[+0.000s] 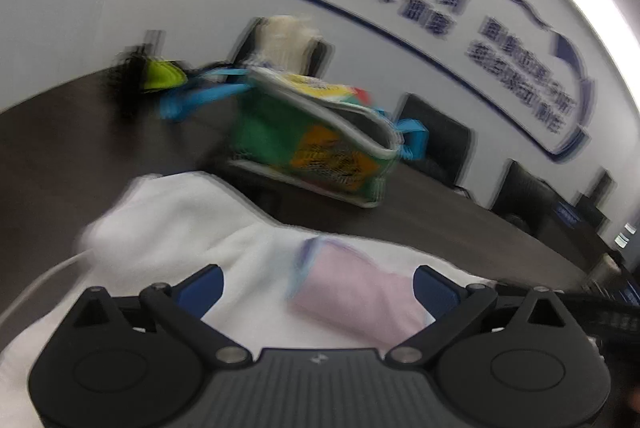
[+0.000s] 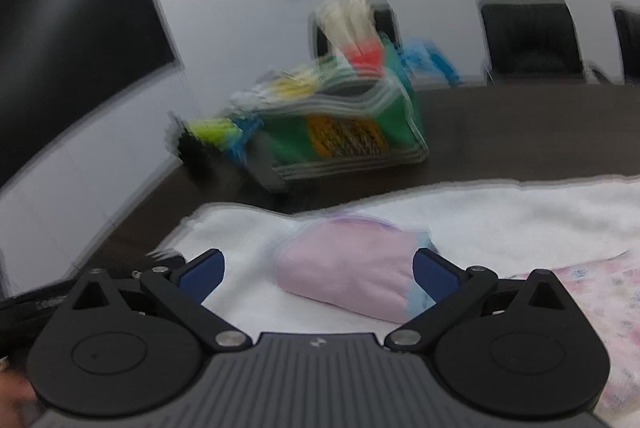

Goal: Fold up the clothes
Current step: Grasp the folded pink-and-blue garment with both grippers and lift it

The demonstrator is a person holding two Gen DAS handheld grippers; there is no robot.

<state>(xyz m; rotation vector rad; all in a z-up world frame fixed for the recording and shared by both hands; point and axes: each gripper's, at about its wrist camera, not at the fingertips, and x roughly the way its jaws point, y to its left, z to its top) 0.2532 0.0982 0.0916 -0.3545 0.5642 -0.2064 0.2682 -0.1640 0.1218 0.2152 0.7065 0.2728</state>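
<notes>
Both the left hand-held gripper [image 1: 318, 286] and right hand-held gripper [image 2: 318, 276] are hovering wide open, empty, flanking a folded pink garment [image 2: 348, 268] lying on the white towel [image 2: 500, 216] covering the bench [image 2: 520, 132], seemingly lining up a grasp.

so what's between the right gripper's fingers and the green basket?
In the right wrist view: the folded pink garment sits just ahead of the open right gripper, then white towel, then bare dark table up to the green basket.
</notes>
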